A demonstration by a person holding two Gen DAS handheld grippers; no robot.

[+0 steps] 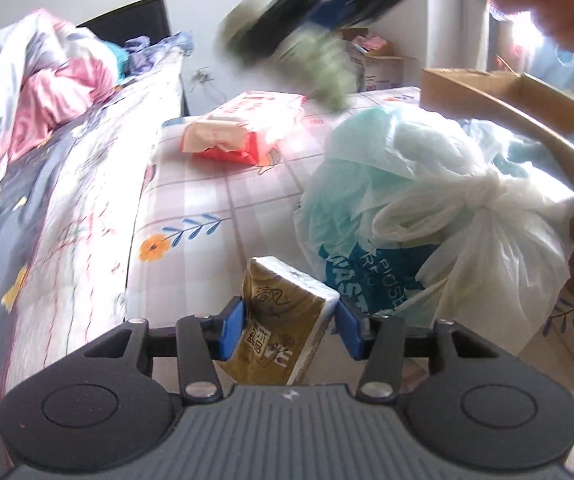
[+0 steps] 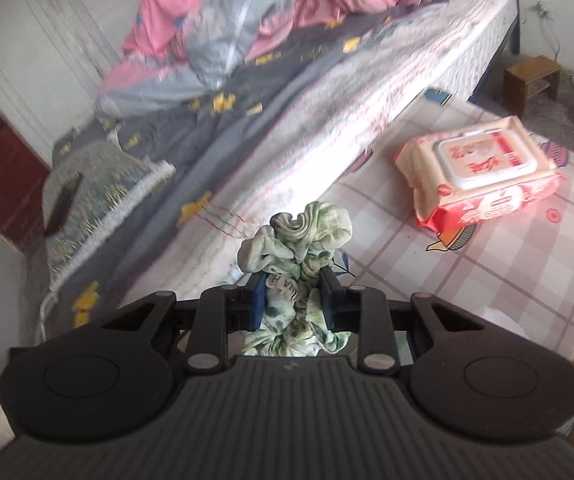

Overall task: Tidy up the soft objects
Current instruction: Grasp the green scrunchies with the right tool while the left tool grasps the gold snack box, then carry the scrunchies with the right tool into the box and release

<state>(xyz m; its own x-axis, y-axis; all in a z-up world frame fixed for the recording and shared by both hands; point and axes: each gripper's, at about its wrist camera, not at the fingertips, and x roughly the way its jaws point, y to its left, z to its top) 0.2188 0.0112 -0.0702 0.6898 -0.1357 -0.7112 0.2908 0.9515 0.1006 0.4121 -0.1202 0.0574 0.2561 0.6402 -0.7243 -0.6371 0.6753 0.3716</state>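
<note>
Brown and gold wrapping marks the tissue pack [image 1: 283, 320] that the left gripper [image 1: 289, 330] has clamped between its two blue pads [image 1: 233, 330], each pad pressed against one side of the pack. The pack sits tilted, its white end at about 2 o'clock. Beyond it, at 1 o'clock in the left wrist view, a knotted plastic bag [image 1: 427, 208] in pale green and white lies on the checked floor mat [image 1: 223, 200], just beside a cardboard box [image 1: 527, 120] at 2 o'clock. A red and white wet wipes pack [image 1: 243, 128] lies on the mat at 12 o'clock, well apart from the bag. To the left, from 9 to 11 o'clock, runs the bed [image 1: 47, 200] with a pink and grey quilt [image 1: 43, 92] piled on it.

Across the top of that view, blurred, the right gripper [image 2: 293, 292] shows at 1 o'clock with a bunch of green cloth [image 1: 327, 76] under it. In the right wrist view the gripper is closed tight on this green and white cloth [image 2: 299, 272], which bulges out crumpled above and below the pads, held in the air above the edge of the bed [image 2: 247, 140]. The wet wipes pack [image 2: 479, 176] lies on the mat [image 2: 467, 280] at 2 o'clock, and a dark phone [image 2: 61, 204] rests on a pillow at 9 o'clock.
</note>
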